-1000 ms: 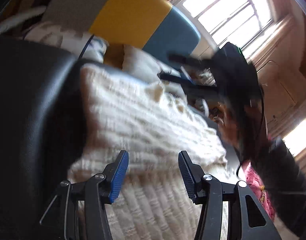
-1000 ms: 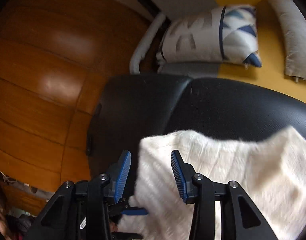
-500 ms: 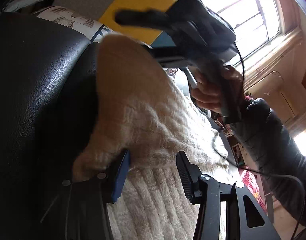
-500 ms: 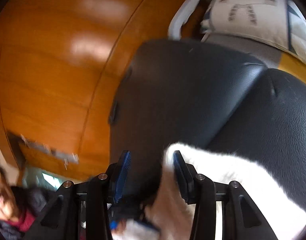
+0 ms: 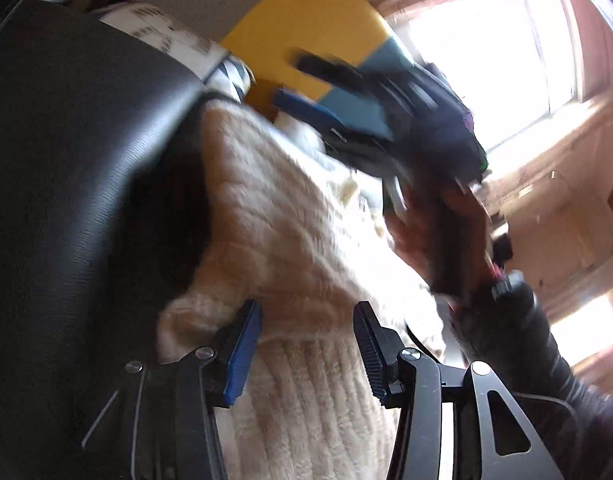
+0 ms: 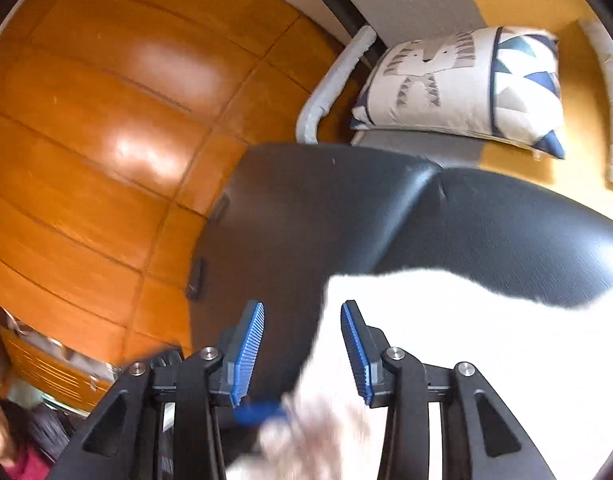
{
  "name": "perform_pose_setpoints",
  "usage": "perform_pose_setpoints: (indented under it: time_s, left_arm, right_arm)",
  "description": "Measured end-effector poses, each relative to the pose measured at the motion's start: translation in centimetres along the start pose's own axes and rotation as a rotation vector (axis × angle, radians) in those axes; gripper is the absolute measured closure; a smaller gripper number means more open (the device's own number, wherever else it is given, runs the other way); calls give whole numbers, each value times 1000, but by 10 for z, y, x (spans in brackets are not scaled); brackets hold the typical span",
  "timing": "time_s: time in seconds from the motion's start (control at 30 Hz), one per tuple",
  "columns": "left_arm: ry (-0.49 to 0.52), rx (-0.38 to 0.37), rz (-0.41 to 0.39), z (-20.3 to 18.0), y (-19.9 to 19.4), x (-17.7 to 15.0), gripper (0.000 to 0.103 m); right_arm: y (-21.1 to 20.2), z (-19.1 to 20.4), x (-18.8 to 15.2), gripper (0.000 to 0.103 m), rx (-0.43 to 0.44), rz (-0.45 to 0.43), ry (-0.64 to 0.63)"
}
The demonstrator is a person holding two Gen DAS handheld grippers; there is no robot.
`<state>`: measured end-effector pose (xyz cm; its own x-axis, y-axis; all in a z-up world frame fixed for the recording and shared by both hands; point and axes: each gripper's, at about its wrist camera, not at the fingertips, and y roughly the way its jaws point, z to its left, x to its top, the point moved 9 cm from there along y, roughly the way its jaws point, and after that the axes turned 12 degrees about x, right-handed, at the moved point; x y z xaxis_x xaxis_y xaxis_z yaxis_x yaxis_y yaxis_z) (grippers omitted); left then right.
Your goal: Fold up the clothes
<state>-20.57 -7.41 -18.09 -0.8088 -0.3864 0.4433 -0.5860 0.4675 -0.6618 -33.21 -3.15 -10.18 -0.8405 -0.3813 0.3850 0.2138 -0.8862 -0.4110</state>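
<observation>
Daylight from blown-out window (image 5: 502, 60); glare on wooden floor (image 6: 106, 128); motion blur; fisheye edges bent.

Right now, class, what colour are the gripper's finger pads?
Blue, ribbed pads; the right wrist view shows them best.

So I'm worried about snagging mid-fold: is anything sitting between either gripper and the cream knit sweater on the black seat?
Nothing visible. The cream knit sweater already lies between the left gripper fingers. The right gripper, jaws closing, is at the sweater's edge with only black seat around it.
</observation>
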Motion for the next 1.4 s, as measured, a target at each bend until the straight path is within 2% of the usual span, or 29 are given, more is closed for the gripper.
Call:
perform_pose_setpoints:
  time_s: [0.1,0.17,0.3,0.43,0.5,0.57,0.63,0.67,0.73,0.8,0.97,1.03,1.1,1.17,1.23,1.3,1.4]
  left_arm:
    - [18,66,-81,10,-20,13,54]
    - [74,110,-98,12,-25,18,48]
    - [223,160,-55,1,-5,23,47]
    - [229,149,73,21,2,24,50]
    - [172,141,127,22,9,27,59]
    - [105,100,123,21,9,35,90]
    - [35,45,82,19,-5,35,90]
    - [48,57,48,17,-13,35,90]
    - [67,149,35,27,-12,28,90]
    - [14,189,88,47,2,16,90]
    - [-81,195,82,50,-10,18,83]
    - [-47,221,9,38,-23,27,83]
    - [-10,202,-61,20,-34,39,82]
    - [39,174,-98,0,-38,44,66]
    - [92,186,-108,-13,-31,46,59]
    - [148,206,-99,-22,-21,45,59]
    - [180,254,-72,-28,1,44,59]
  right_arm:
    - [-3,6,-34,62,-119,30,-28]
    - [-7,-2,-57,62,-227,39,-29]
    - [-23,-19,-94,62,-363,11,-11]
    - [-52,-35,-112,62,-440,-86,1]
    - [-65,-41,-116,62,-493,-134,-2]
    - [-75,-48,-123,62,-564,-179,-14]
    - [-76,-54,-132,62,-536,-217,3]
    - [-75,-58,-135,62,-525,-245,5]
    - [-74,-61,-136,62,-508,-297,2]
    - [-75,-64,-134,62,-489,-347,5]
    - [-83,-65,-133,62,-424,-419,56]
    - [-90,-58,-134,62,-420,-443,74]
    - [-104,-47,-139,62,-426,-488,73]
    - [-130,-30,-154,62,-452,-533,64]
    - [-159,-27,-166,62,-507,-572,66]
    - [-187,-28,-177,62,-565,-602,80]
    - [-218,-49,-191,62,-649,-607,137]
